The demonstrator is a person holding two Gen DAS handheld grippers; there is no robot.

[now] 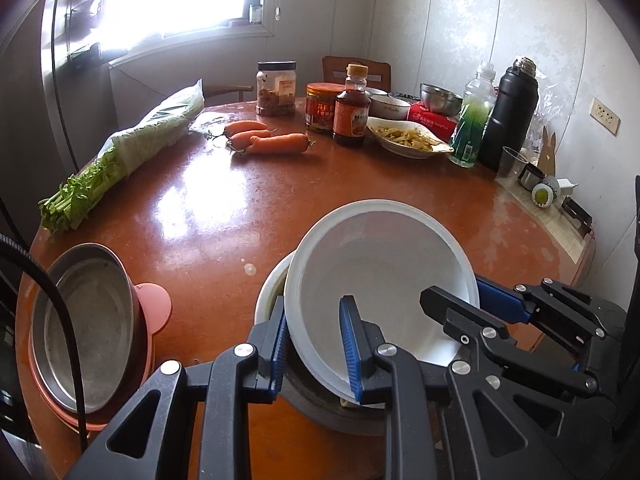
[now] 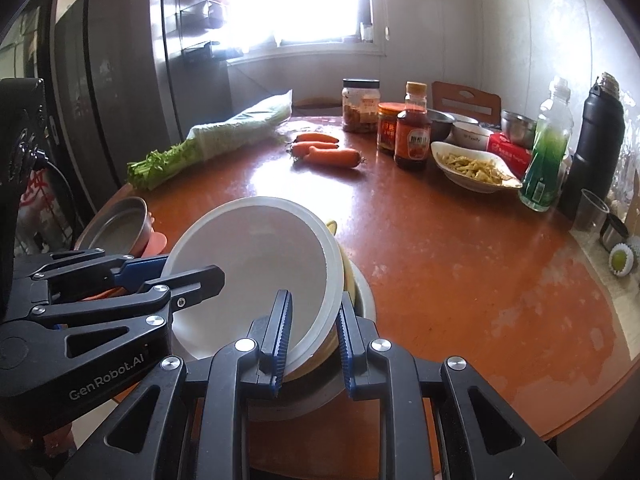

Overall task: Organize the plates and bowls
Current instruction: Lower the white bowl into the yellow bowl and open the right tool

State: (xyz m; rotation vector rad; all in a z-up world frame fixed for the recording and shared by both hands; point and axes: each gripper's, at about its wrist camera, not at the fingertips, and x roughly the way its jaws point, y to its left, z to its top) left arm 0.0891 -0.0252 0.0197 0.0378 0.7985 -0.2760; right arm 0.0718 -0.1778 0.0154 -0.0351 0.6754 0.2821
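While both grippers clamp opposite rims of the white plate (image 1: 380,276), it tilts over a stack of bowls (image 2: 352,280) near the worktop (image 1: 200,208) edge. Left gripper (image 1: 316,344) and right gripper (image 2: 312,336) each pinch its rim, with a metal pot (image 1: 88,328) just beside on the left.

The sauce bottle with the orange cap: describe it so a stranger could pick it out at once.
Look to the far side of the round orange-brown table, where jars stand in a row. The sauce bottle stands beside the red-lidded jar. Only it has a narrow neck, orange cap and dark brown liquid.
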